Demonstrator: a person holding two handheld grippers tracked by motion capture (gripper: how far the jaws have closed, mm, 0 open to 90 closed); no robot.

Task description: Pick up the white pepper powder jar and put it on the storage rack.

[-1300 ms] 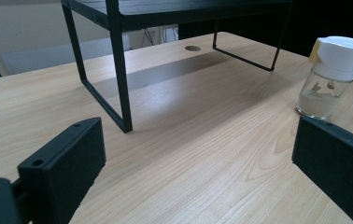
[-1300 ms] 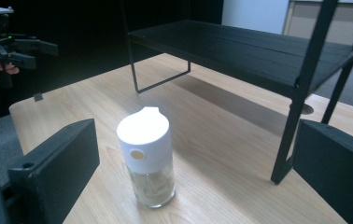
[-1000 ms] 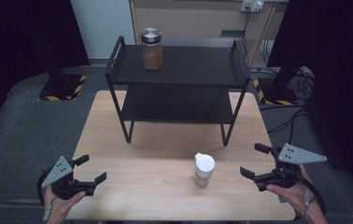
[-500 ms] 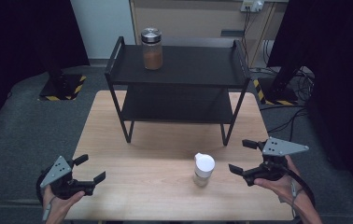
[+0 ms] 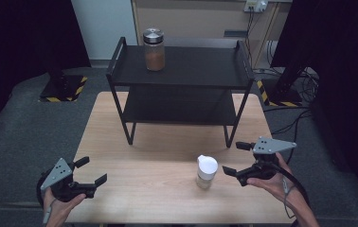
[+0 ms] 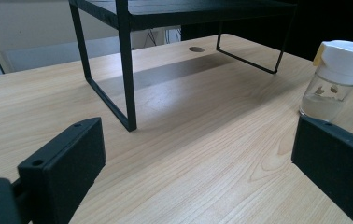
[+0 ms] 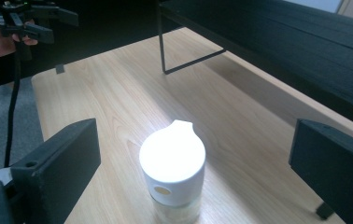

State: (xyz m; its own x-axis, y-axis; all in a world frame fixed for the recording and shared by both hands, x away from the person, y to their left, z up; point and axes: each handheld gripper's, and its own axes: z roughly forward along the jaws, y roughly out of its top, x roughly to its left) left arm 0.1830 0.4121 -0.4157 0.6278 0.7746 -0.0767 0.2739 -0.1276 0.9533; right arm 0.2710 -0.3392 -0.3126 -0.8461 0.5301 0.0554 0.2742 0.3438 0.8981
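- The left gripper (image 5: 91, 171) sits at the table's near-left corner, about 8 o'clock from the middle of the table (image 5: 158, 165) in the high view. A hand holds it from below, and its grey three-cornered plate faces up.
- Its jaws are spread wide with nothing between them. In the left gripper view (image 6: 198, 172) they frame bare wood, the rack's near leg and the small jar.
- The black two-shelf rack (image 5: 182, 73) stands at the far half of the table, at 12 o'clock from the middle. Its legs rest on the wood.
- A glass jar with a metal lid (image 5: 154, 48), filled with brown stuff, stands upright on the rack's top shelf, toward the shelf's left end, about 11 o'clock.
- The small jar with a white cap (image 5: 206, 171) stands upright on the table in front of the rack's right legs, about 5 o'clock from the table's middle. It holds a pale layer at the bottom, seen in the left gripper view (image 6: 331, 79). The cap has a small spout-like lip.
- The right gripper (image 5: 235, 158) hovers just beside that jar, at its 3 o'clock, held by the person's right hand.
- Its jaws stand wide apart and touch nothing. In the right gripper view (image 7: 195, 172) the jar (image 7: 172, 175) sits between them, close in, clear of both pads.
- In that same view the left gripper (image 7: 48, 23) appears farther off at the table's other corner, at 10 o'clock.
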